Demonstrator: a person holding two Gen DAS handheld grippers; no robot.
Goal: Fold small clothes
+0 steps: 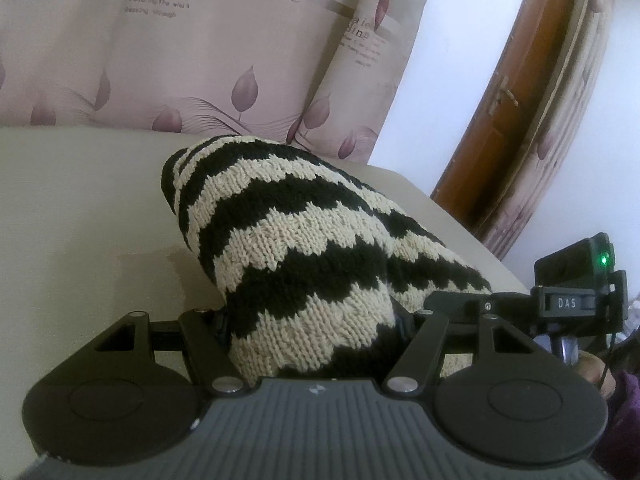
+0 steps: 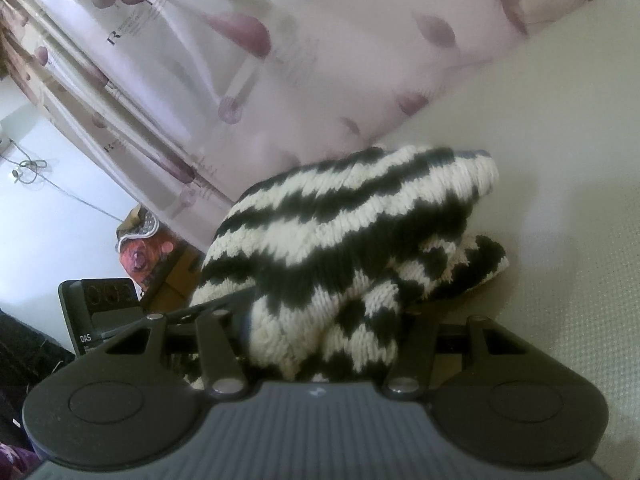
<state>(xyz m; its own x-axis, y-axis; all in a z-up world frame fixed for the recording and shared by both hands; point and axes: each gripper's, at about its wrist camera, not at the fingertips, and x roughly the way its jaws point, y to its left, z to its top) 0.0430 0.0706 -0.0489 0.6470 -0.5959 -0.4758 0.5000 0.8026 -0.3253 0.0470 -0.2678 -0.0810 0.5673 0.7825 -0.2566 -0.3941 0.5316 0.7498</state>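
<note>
Knit garment (image 1: 304,248), black and cream in wavy stripes, bunched into a raised hump on pale table surface (image 1: 80,208). Near end gathered between fingers of left gripper (image 1: 312,320), clamped on the wool; fingertips buried in the fabric. Same garment in the right wrist view (image 2: 320,248), another bunch of it pinched in right gripper (image 2: 324,332), closed on the knit, with a lower fold spilling out to the right onto the table (image 2: 560,200). Right gripper's body, marked "DAS" with a green light, visible at right edge of the left wrist view, close beside the garment. Behind the table, pale pink curtain (image 1: 180,60) printed with purple leaves and lettering. Further right, white wall and brown wooden door (image 1: 516,120). At left of the right wrist view, floral-printed box (image 2: 148,256) on the floor, cable along the white wall.
</note>
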